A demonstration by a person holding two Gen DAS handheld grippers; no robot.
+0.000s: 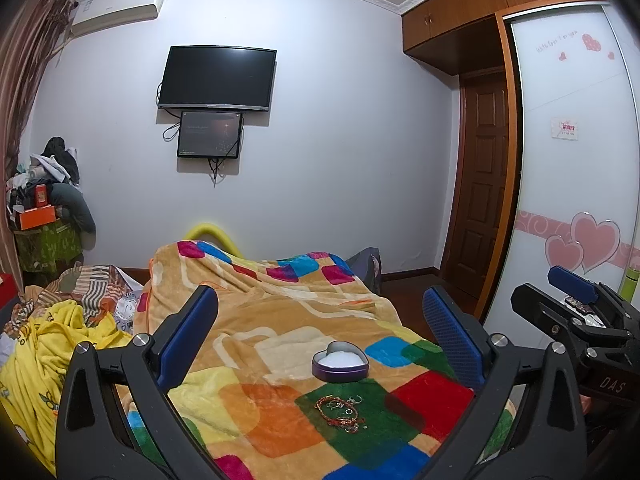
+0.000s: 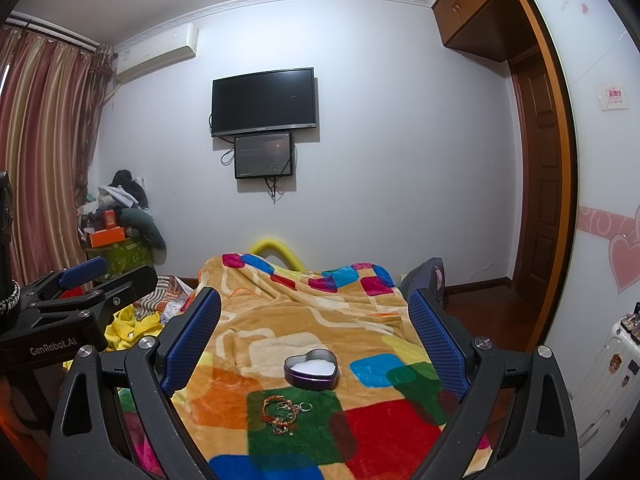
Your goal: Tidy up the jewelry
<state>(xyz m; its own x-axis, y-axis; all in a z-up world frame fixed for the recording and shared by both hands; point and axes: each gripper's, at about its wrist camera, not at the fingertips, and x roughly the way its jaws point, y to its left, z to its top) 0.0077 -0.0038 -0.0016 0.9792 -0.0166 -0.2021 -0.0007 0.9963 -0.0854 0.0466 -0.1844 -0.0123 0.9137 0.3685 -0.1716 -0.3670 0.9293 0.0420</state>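
A small heap of jewelry (image 1: 342, 410) (image 2: 283, 410), red-orange cord bracelets and silver rings, lies on a green patch of the colourful blanket (image 1: 280, 320) (image 2: 304, 320). Just beyond it stands an open purple heart-shaped tin (image 1: 340, 362) (image 2: 311, 367) with a white lining. My left gripper (image 1: 320, 332) is open and held above the blanket, nothing between its blue pads. My right gripper (image 2: 316, 332) is open too, also empty. Each gripper shows at the edge of the other's view: the right gripper (image 1: 576, 300), the left gripper (image 2: 96, 276).
The blanket covers a bed with rumpled yellow bedding (image 1: 52, 344) on its left. A television (image 1: 218, 78) and a smaller screen hang on the far wall. A wardrobe (image 1: 568, 160) with heart stickers and a wooden door stand right; a cluttered pile (image 1: 44, 200) sits far left.
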